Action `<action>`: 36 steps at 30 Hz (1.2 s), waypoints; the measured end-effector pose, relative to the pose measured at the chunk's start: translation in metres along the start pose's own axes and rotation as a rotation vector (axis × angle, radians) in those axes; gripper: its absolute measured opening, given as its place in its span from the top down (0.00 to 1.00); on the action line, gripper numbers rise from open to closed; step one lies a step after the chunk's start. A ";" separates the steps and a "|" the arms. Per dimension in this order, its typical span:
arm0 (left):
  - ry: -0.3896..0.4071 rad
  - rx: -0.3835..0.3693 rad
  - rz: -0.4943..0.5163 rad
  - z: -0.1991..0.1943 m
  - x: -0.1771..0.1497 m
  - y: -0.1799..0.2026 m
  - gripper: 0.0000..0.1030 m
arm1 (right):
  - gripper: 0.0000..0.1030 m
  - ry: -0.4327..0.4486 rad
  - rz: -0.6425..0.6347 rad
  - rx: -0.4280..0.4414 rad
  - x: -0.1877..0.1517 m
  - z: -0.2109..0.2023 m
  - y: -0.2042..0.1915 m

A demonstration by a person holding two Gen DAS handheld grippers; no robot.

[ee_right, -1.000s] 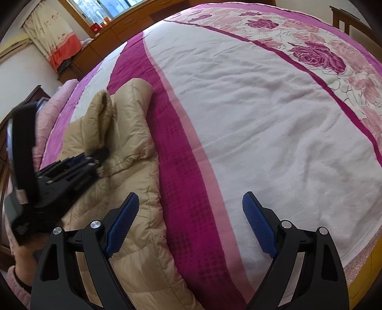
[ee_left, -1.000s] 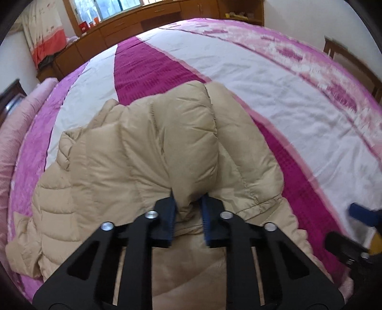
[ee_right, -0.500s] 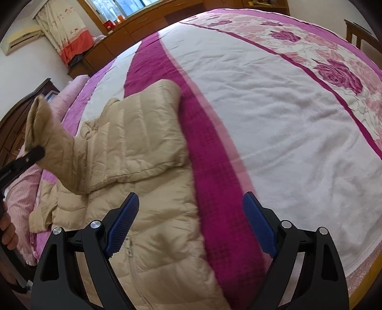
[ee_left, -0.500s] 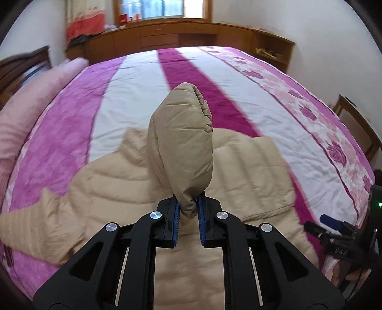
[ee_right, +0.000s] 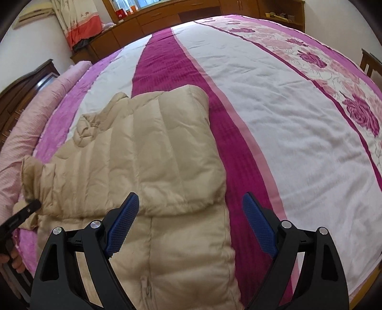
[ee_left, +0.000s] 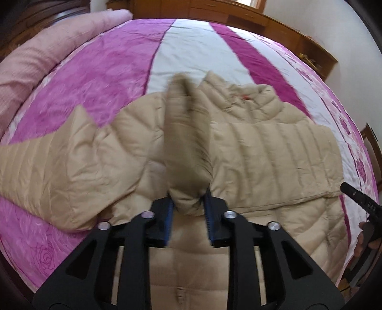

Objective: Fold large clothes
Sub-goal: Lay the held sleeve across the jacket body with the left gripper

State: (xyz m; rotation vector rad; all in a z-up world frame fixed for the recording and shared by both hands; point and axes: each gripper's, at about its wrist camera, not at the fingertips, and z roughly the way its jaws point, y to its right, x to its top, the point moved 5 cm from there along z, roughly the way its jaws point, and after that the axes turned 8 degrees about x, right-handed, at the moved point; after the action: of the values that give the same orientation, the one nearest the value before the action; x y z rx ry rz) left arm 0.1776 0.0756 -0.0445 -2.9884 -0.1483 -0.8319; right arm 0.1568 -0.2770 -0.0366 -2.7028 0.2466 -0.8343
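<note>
A beige puffer jacket (ee_left: 262, 152) lies front up on the bed, its zipper running toward me. My left gripper (ee_left: 188, 209) is shut on the cuff of a sleeve (ee_left: 186, 147), which stands up blurred in front of the camera. The other sleeve (ee_right: 167, 152) lies folded flat across the chest. My right gripper (ee_right: 191, 224) is open and empty, hovering just above the jacket's lower right part. The left gripper tip (ee_right: 31, 207) shows at the far left of the right wrist view, holding the beige sleeve.
The bed has a pink, magenta and white striped quilt (ee_right: 274, 107) with rose print. A pink bolster (ee_left: 47, 54) lies along the headboard side. Wooden cabinets (ee_right: 167, 14) and a window stand beyond the bed. A wooden chair (ee_right: 370, 64) is at the right.
My left gripper has carried the sleeve cuff leftward across the jacket, and the view has swung toward the pillow side. My right gripper stays open and has shifted slightly over the jacket.
</note>
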 end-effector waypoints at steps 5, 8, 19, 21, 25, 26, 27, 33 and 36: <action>0.031 0.056 -0.023 0.004 -0.002 -0.023 0.46 | 0.22 -0.012 -0.025 -0.101 0.006 0.021 0.009; 0.000 0.088 -0.034 0.021 -0.004 -0.035 0.45 | 0.23 -0.020 -0.025 -0.131 0.008 0.033 0.016; -0.017 0.113 -0.049 0.029 -0.007 -0.047 0.36 | 0.23 -0.008 -0.033 -0.152 0.007 0.028 0.015; -0.010 0.104 -0.057 0.018 -0.011 -0.053 0.36 | 0.23 0.007 -0.036 -0.138 0.003 0.013 0.011; 0.022 0.101 -0.084 -0.006 -0.019 -0.083 0.34 | 0.22 0.013 -0.072 -0.107 -0.009 -0.013 -0.004; 0.029 0.119 -0.094 -0.011 -0.021 -0.095 0.32 | 0.21 0.006 -0.092 -0.098 -0.015 -0.021 -0.010; 0.039 0.134 -0.106 -0.014 -0.021 -0.106 0.30 | 0.21 0.002 -0.106 -0.093 -0.021 -0.026 -0.015; 0.028 0.226 -0.230 -0.009 -0.029 -0.177 0.29 | 0.20 -0.027 -0.141 -0.033 -0.060 -0.055 -0.044; 0.005 0.254 -0.309 0.002 -0.035 -0.206 0.29 | 0.19 -0.050 -0.126 -0.018 -0.077 -0.063 -0.051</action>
State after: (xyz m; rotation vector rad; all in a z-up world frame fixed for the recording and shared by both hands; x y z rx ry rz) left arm 0.1281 0.2780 -0.0626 -2.7604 -0.6751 -0.7751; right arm 0.0621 -0.2246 -0.0106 -2.7754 0.0741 -0.8013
